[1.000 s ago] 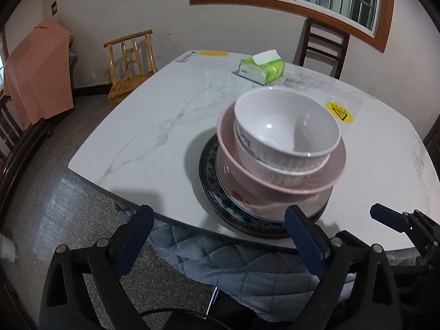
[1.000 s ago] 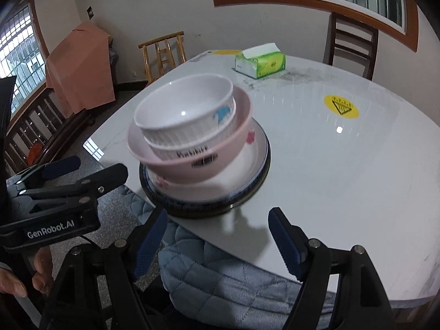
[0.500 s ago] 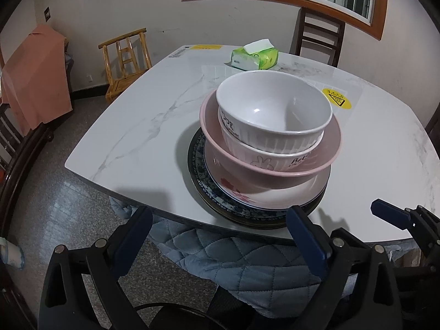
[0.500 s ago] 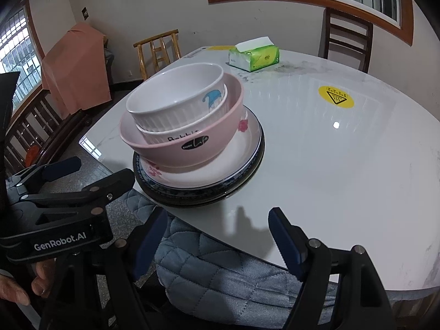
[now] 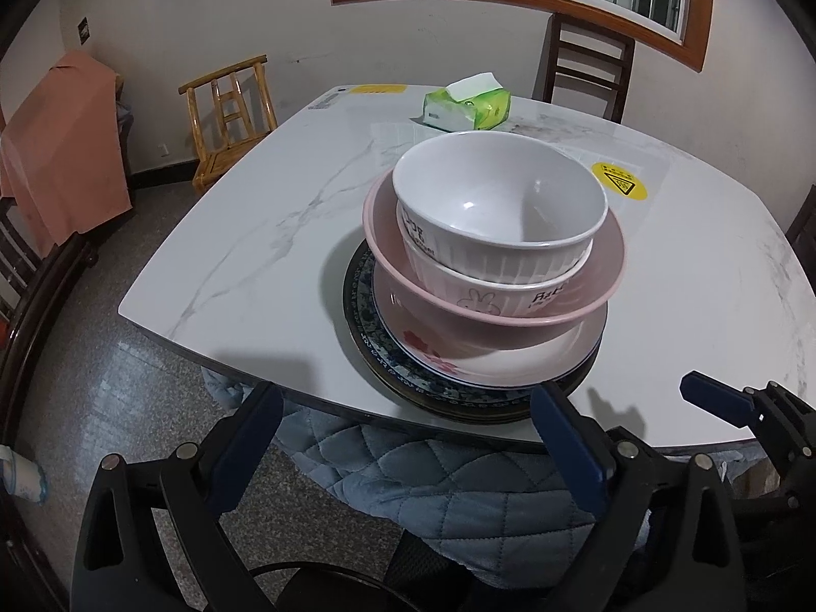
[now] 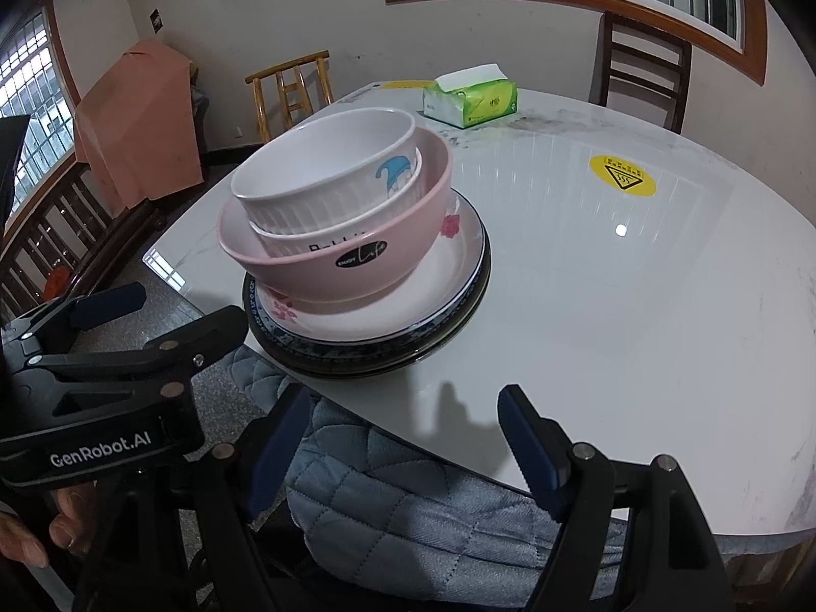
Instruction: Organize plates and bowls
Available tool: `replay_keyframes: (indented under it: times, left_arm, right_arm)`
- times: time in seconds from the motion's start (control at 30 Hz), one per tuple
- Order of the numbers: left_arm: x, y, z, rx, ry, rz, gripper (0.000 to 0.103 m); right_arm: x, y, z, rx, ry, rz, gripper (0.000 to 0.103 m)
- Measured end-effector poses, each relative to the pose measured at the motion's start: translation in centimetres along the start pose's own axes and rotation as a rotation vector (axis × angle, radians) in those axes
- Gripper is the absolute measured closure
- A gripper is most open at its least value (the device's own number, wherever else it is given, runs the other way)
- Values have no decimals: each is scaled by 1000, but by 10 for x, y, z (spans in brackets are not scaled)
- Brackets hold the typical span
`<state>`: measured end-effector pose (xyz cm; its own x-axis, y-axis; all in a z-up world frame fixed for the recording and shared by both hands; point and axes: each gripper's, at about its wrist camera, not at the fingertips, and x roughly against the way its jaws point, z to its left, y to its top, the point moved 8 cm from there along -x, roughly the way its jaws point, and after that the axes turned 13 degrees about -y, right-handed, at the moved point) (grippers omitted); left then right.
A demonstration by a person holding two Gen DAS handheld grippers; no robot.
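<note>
Marble-patterned white table [image 5: 245, 234], rounded corners; one stack of crockery stands near its front edge, at the corner nearest both cameras.

Stack, bottom to top: dark blue-patterned plate [image 5: 364, 326], its rim showing at the left and front; white plate with pink flowers [image 5: 423, 352] lying on it; pink bowl [image 5: 510, 329] on that plate, carrying a black oval label on the side seen from the right wrist view; white bowl with a rabbit drawing [image 5: 479, 296] nested in the pink bowl; white ribbed bowl [image 5: 500, 204] nested on top, empty, with a blue figure on its wall in the right wrist view. The upper bowls sit toward one side of the pink bowl rather than centred; the stack is upright.

Left gripper [image 5: 405, 438]: blue-padded fingers spread wide, nothing between them; it hangs off the table edge, short of the stack, touching none of it.

Right gripper [image 6: 405, 438]: fingers likewise wide apart and empty; also off the table edge, apart from the stack, which lies ahead and to its left.

Each gripper shows in the other's view, side by side; fingers of a hand [image 6: 46, 543] show on the left gripper's handle.

Behind: green tissue pack [image 5: 466, 104] on the far side of the table; yellow warning sticker [image 5: 618, 187] on the top; quilted blue fabric [image 5: 433, 479] under the near edge.
</note>
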<state>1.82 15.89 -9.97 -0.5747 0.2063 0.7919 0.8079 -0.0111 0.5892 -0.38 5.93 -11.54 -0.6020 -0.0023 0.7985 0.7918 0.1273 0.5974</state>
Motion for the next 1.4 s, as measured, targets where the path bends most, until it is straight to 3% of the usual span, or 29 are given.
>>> replay_keyframes:
  times: [1.4]
  left_arm:
    - [-1,0,-5,-12,1,6,6]
  right_arm:
    - [-2,-4,1,7,3,9,25]
